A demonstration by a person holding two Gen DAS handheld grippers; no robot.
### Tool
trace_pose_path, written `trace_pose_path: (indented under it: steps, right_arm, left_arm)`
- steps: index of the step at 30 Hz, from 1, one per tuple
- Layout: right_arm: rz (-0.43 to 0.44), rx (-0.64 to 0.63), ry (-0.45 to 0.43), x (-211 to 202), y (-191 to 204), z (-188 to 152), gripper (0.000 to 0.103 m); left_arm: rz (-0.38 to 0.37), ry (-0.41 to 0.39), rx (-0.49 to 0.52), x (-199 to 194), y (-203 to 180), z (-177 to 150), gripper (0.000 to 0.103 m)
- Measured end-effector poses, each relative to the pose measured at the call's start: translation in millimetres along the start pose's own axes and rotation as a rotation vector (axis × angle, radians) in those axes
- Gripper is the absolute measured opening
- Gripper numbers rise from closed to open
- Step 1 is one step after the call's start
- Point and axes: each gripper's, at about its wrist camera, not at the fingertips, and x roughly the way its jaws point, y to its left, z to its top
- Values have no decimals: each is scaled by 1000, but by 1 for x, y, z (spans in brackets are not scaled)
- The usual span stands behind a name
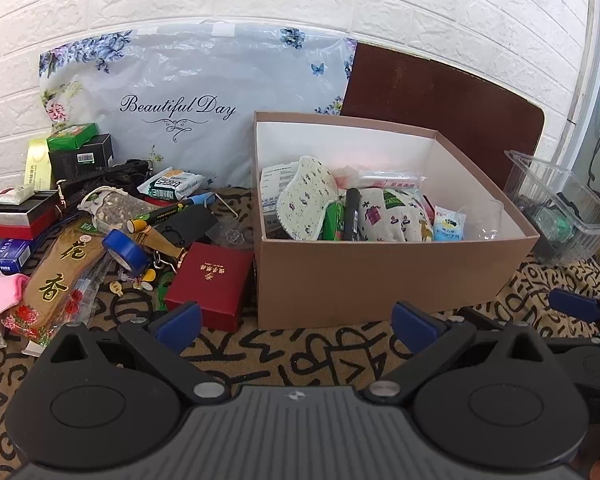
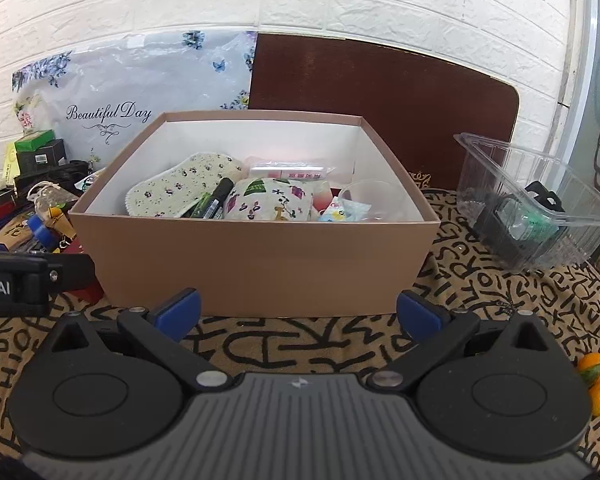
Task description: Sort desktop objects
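Facing box (image 2: 256,264) front wall; cloth (image 2: 292,348) strip bare between.

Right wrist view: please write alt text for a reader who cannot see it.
An open brown cardboard box, partly filled with floral fabric pouches, a black marker and small packets, stands on a patterned cloth ahead of the open, empty right tongs. A clear plastic tray sits to its right, clutter to its left.
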Motion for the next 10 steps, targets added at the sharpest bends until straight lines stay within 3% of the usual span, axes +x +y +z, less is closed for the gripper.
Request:
trace_pose_path:
  steps: [10]
  right_arm:
    - [1, 18, 16, 6, 2, -3, 101]
  left_arm:
    - [-32, -7, 2, 0, -2, -3, 103]
